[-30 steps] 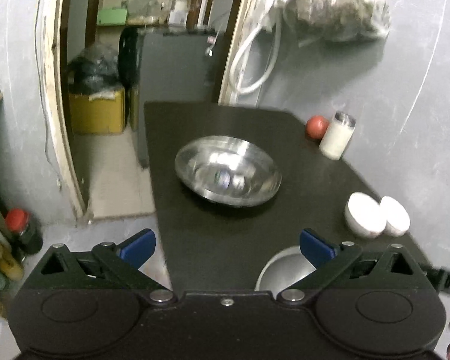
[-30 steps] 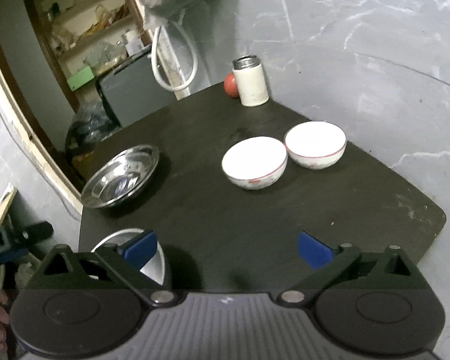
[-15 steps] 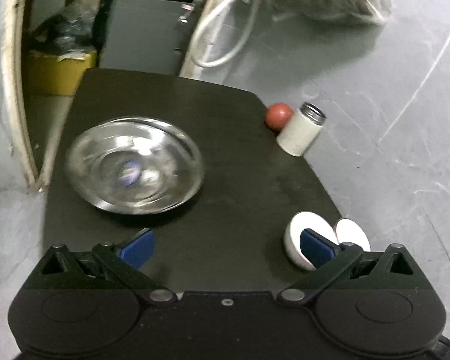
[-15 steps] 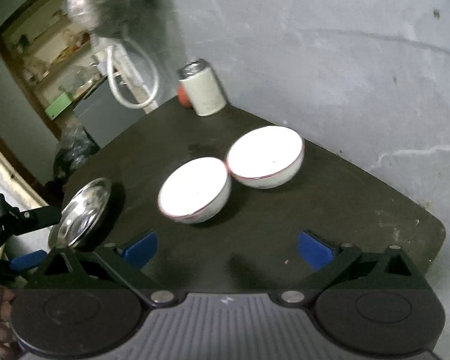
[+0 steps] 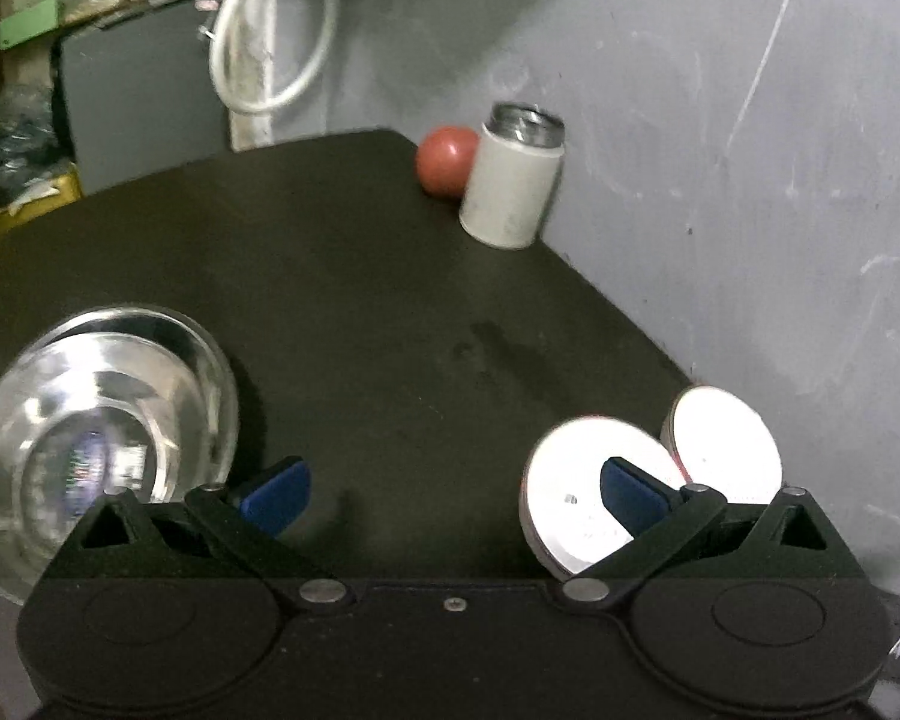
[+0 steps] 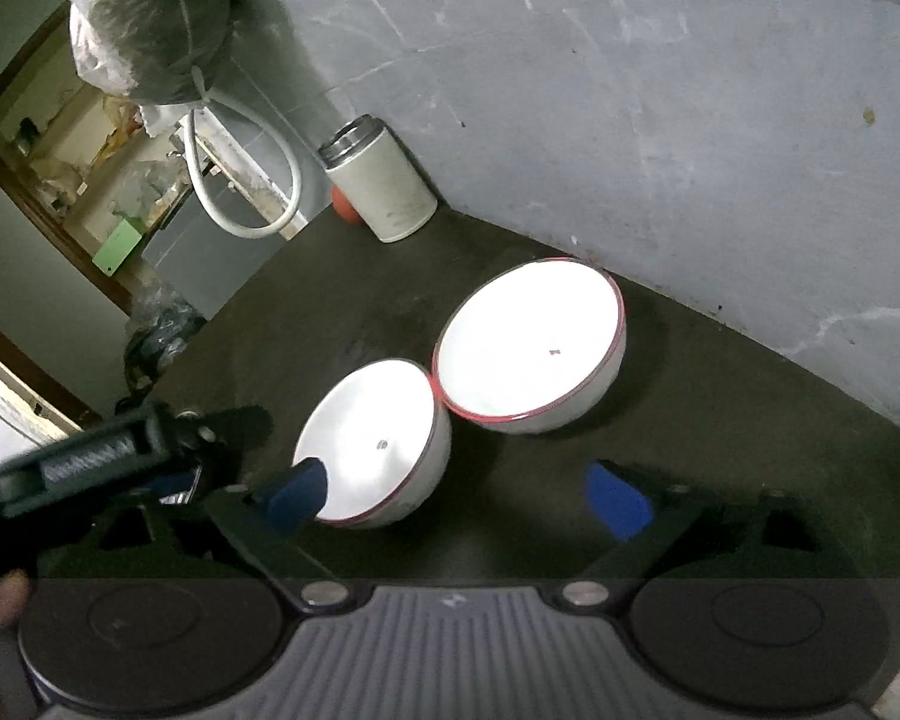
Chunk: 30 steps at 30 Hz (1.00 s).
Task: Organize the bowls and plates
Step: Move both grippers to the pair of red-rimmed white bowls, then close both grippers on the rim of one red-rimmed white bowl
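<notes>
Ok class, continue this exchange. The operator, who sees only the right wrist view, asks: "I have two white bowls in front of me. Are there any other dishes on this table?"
Observer: Yes. The left wrist view shows a steel bowl on the dark table, well to the left of the white bowls.
Operator: The left gripper is a blur at my edge. Is it holding anything?
Observer: No. The left gripper is open with nothing between its fingers.
</notes>
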Motion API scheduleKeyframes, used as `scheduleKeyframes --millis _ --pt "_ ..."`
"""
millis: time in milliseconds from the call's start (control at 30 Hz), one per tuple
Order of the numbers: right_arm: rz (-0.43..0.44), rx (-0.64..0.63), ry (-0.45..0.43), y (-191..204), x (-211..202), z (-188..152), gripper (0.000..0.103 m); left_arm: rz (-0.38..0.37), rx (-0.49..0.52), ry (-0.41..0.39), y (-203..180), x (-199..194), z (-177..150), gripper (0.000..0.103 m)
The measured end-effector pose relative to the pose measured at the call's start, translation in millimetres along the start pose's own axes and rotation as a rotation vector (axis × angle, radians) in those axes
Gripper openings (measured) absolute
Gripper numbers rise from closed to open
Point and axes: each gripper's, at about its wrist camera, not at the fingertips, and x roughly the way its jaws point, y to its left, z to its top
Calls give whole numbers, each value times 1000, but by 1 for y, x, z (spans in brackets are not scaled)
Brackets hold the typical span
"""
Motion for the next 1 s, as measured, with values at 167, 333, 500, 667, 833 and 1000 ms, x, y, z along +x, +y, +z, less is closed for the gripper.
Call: scheduleKeyframes --millis 167,333,500,667,833,1000 --pt "18 2 35 -3 10 3 83 12 18 32 -3 13 -4 102" --pt "52 11 41 -5 15 6 77 58 30 91 -9 22 -2 102" --pt "72 12 53 -7 19 8 61 64 46 99 -14 25 -1 100" --pt "95 13 63 -9 22 8 48 51 34 113 -18 27 -1 90" --pt "120 8 68 -9 26 8 42 39 20 133 -21 29 -4 67" --pt "131 0 70 -10 29 7 39 -7 -12 152 -21 31 -8 32"
